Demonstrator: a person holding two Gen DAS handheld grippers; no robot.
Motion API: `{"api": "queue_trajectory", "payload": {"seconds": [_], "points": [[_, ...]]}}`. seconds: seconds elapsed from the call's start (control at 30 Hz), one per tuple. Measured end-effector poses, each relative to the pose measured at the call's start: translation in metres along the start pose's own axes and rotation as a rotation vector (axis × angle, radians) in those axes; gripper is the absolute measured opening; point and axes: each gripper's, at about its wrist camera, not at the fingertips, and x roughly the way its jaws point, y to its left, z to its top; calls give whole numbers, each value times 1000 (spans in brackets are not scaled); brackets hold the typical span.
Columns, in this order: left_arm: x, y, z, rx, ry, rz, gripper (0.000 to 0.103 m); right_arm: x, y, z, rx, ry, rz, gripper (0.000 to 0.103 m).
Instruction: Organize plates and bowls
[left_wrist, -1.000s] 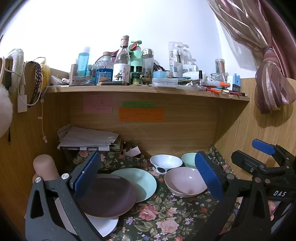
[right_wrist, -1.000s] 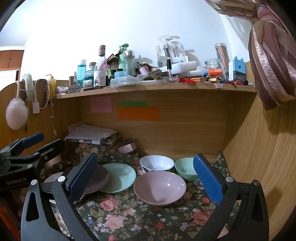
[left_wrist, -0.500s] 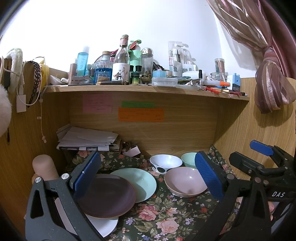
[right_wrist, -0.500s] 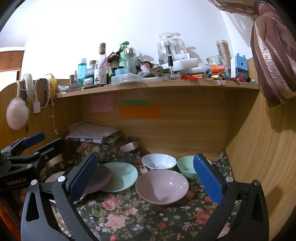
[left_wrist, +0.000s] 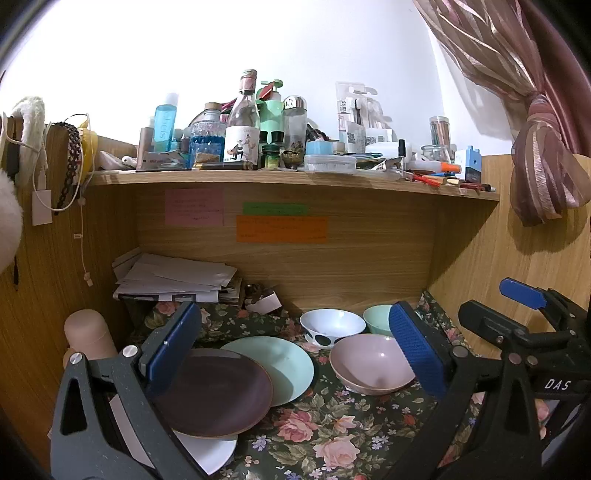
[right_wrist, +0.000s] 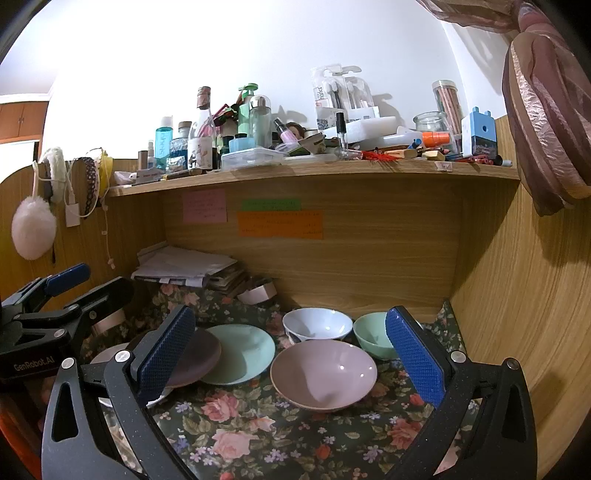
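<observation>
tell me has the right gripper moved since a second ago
Yes. In its own view the pink bowl and the shelf sit lower than before, so the right gripper has tilted or risen slightly.

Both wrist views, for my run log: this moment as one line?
left gripper: open, empty | right gripper: open, facing pink bowl | plates: overlapping, untouched | stacking: not begun

Overhead: the shelf (right_wrist: 314, 171) is capping the alcove.
Right: the wooden side wall (right_wrist: 517, 295) is standing just beside the green bowl (right_wrist: 373, 334).
Back left: the paper stack (right_wrist: 184, 266) is filling the corner.
Front: floral cloth (right_wrist: 258, 435) before the pink bowl (right_wrist: 325, 373) is lying bare.
</observation>
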Motion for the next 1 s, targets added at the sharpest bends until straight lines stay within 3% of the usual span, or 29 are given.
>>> {"api": "queue_trajectory", "payload": {"seconds": [1.0], "points": [[5,5,-3,4,-8,-3,103,6,1,2,5,4,5,103]]}}
